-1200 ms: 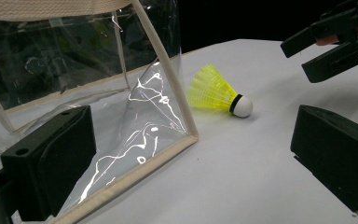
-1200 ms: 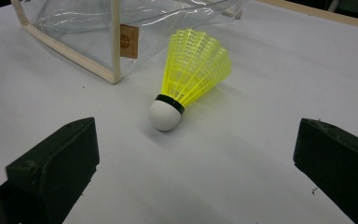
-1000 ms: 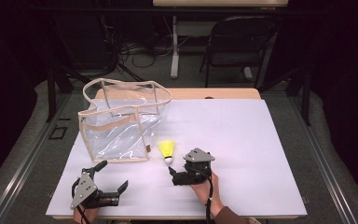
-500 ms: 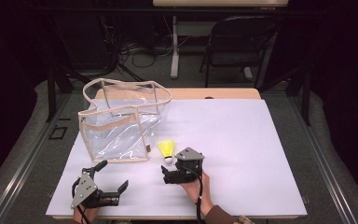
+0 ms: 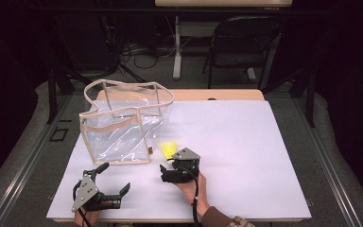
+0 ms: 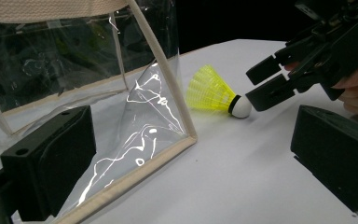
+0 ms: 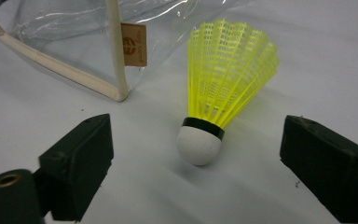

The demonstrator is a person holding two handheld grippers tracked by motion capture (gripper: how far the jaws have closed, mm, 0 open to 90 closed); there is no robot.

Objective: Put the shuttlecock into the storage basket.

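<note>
Right tongs (image 7: 196, 154) stand apart on either side of the yellow shuttlecock (image 7: 223, 88), jaws just closing, neither pad yet touching its white cork (image 7: 199, 144). From the left gripper view, the lower jaw tip sits just beside the cork. Shuttlecock lies on its side on the white desk (image 5: 246, 142), just beside the near corner of the clear bag (image 5: 123, 127). Left tongs (image 5: 113, 179) rest low at the near desk edge, jaws wide apart, holding nothing.
</note>
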